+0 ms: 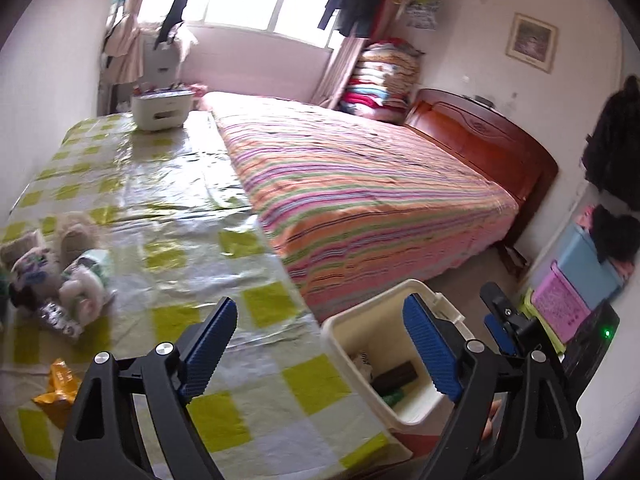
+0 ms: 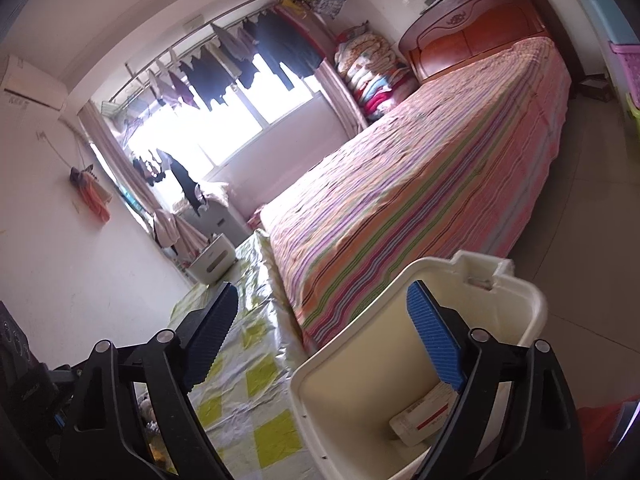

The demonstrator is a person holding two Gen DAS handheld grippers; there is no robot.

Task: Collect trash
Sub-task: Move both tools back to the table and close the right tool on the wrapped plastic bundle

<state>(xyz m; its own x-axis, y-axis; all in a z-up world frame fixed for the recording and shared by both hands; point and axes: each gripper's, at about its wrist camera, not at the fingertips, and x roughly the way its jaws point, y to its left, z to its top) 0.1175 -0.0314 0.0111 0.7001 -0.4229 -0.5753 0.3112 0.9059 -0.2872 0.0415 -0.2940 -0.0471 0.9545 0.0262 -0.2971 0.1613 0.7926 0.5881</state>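
Note:
On the checked green-and-white table cover (image 1: 180, 208) a heap of crumpled wrappers and tissue (image 1: 68, 276) lies at the left, and an orange wrapper (image 1: 56, 384) lies nearer me. My left gripper (image 1: 320, 316) is open and empty, above the table's right edge beside the white bin (image 1: 332, 332). The bin holds a dark bar (image 1: 396, 376) and something green. My right gripper (image 2: 322, 300) is open and empty too, its right finger over the bin (image 2: 360, 380), where a white box with a red stripe (image 2: 424, 416) lies. Its fingers (image 1: 496, 320) also show in the left wrist view.
A bed with a striped sheet (image 1: 360, 184) runs along the table's right side, its wooden headboard (image 1: 480, 140) against the wall. A white container (image 1: 160, 110) stands at the table's far end. Coloured plastic crates (image 1: 560, 304) are stacked on the floor at right.

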